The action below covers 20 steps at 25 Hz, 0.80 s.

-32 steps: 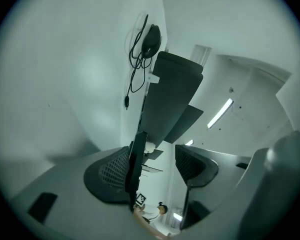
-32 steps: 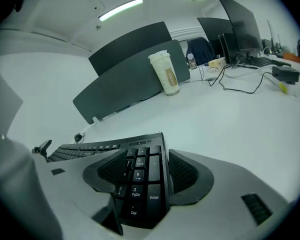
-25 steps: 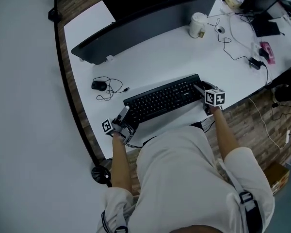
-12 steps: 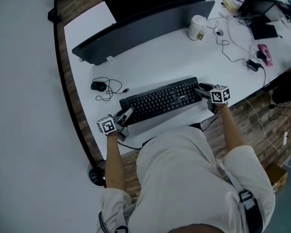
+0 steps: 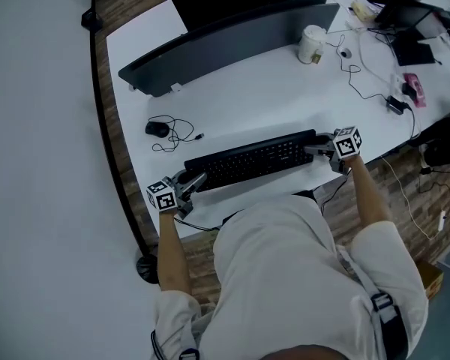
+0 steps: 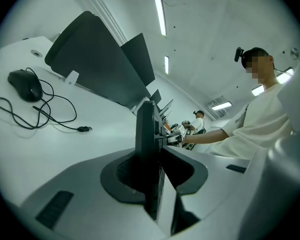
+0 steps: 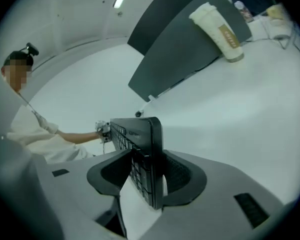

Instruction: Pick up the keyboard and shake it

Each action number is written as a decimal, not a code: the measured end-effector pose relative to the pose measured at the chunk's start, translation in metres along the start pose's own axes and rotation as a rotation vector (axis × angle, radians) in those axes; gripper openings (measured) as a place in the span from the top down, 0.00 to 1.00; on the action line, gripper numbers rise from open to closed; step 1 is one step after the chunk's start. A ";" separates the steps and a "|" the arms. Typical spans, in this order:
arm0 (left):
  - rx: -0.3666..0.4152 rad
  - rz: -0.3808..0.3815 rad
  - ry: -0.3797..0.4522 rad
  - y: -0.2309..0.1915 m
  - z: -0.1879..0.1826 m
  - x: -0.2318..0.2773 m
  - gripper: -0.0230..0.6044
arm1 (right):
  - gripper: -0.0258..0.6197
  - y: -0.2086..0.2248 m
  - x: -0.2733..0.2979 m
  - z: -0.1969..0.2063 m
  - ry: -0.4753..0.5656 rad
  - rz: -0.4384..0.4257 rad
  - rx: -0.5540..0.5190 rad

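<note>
The black keyboard [image 5: 247,160] sits lengthwise along the front edge of the white surface [image 5: 240,88]. It is caught at both short ends, so that, as I judge it, it can come up level and be shaken without twisting. My left gripper [image 5: 197,178] has just closed its jaws and pinches the left end. My right gripper [image 5: 313,148], its jaws just closing, clamps the right end edge-on between its pads. A wired mouse [image 5: 156,129] rests well apart toward the left edge.
</note>
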State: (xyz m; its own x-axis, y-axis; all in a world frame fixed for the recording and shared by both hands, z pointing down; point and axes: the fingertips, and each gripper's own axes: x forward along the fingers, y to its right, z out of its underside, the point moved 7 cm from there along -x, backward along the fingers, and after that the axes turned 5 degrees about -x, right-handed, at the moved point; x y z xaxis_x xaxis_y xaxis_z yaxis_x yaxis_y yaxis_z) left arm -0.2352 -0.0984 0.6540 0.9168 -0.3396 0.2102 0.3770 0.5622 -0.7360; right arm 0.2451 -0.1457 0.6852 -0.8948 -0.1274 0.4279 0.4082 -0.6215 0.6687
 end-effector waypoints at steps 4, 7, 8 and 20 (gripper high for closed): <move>0.110 0.024 -0.132 0.014 -0.007 0.000 0.78 | 0.67 -0.017 -0.004 -0.015 -0.165 -0.084 -0.158; 0.232 0.057 -0.219 0.027 -0.021 0.006 0.78 | 0.69 -0.028 -0.013 -0.044 -0.216 -0.070 -0.320; 0.276 0.062 -0.237 0.032 -0.028 0.008 0.78 | 0.69 -0.032 -0.017 -0.054 -0.233 -0.062 -0.377; 0.750 -0.022 -0.402 0.069 -0.097 0.033 0.80 | 0.76 -0.080 -0.042 -0.136 -0.488 0.141 -0.968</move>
State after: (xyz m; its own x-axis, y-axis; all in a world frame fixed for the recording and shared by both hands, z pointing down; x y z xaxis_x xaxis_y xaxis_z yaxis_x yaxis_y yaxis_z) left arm -0.1920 -0.1441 0.5472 0.8319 -0.1420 0.5365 0.2522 0.9579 -0.1375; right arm 0.2252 -0.1956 0.5306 -0.5961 -0.0580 0.8008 -0.0047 -0.9971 -0.0757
